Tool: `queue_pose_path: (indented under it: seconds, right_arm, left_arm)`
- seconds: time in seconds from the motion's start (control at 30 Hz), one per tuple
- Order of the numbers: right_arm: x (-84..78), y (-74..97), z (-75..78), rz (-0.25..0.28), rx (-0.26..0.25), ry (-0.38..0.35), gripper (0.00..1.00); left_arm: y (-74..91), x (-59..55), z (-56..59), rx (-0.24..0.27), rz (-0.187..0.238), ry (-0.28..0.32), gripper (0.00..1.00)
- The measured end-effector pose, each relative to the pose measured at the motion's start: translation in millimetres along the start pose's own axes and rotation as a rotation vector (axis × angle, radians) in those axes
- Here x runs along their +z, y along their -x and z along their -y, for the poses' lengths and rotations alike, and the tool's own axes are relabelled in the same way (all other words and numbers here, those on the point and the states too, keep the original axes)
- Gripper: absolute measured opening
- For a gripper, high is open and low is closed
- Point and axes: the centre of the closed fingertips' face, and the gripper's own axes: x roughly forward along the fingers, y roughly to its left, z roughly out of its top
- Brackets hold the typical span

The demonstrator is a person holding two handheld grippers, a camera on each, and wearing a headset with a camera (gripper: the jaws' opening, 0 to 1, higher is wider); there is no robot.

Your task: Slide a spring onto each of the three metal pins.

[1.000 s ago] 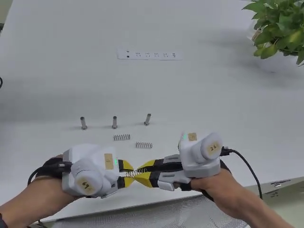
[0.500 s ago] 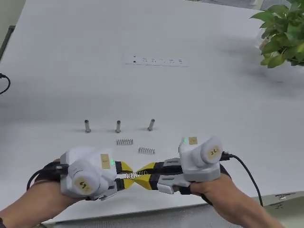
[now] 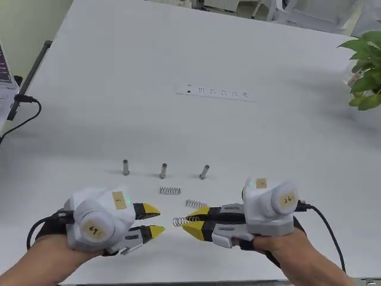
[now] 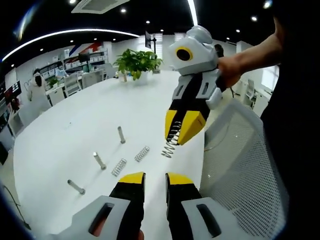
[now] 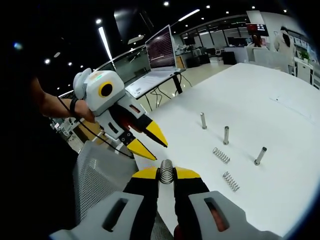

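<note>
Three short metal pins (image 3: 125,167) (image 3: 163,171) (image 3: 204,172) stand upright in a row on the white table. Two loose springs (image 3: 169,190) (image 3: 196,204) lie just in front of them. My right gripper (image 3: 191,224) is shut on a third spring (image 3: 180,221), which sticks out leftward from its yellow tips; that spring (image 5: 166,171) sits end-on between the jaws in the right gripper view. My left gripper (image 3: 155,220) is open and empty, a short gap from the spring's free end. In the left gripper view my left gripper (image 4: 155,178) faces the right gripper (image 4: 184,131) and its spring (image 4: 171,140).
A white power strip (image 3: 215,92) lies at the far middle of the table. A potted plant (image 3: 369,77) stands at the right edge, and a black cable (image 3: 24,102) runs at the left. A grey mesh chair (image 4: 240,165) is beside the table's near edge.
Both grippers pinched the spring between them before. The left gripper has let go, opened and drawn back to the left; the right keeps the spring. The head camera has shifted.
</note>
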Motion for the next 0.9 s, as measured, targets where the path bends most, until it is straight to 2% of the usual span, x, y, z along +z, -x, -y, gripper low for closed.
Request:
queue_pose_path:
  seconds: [0.17,0.37,0.6,0.9]
  right_arm:
    - [6.3,-0.5,9.5,0.007,-0.018,0.006,0.08]
    - [9.4,-2.5,19.4,-0.003,-0.034,0.019,0.08]
    - [17.3,-7.8,35.4,-0.064,-0.066,0.091,0.08]
    - [35.3,-19.8,54.4,-0.100,-0.081,0.148,0.08]
  left_arm:
    - [10.8,-2.5,-15.6,0.057,0.029,0.070,0.10]
    - [19.5,-10.4,-26.3,0.098,0.044,0.124,0.14]
    - [28.9,-21.0,-38.4,0.159,0.056,0.184,0.19]
    - [45.5,-35.2,-53.4,0.232,0.063,0.232,0.27]
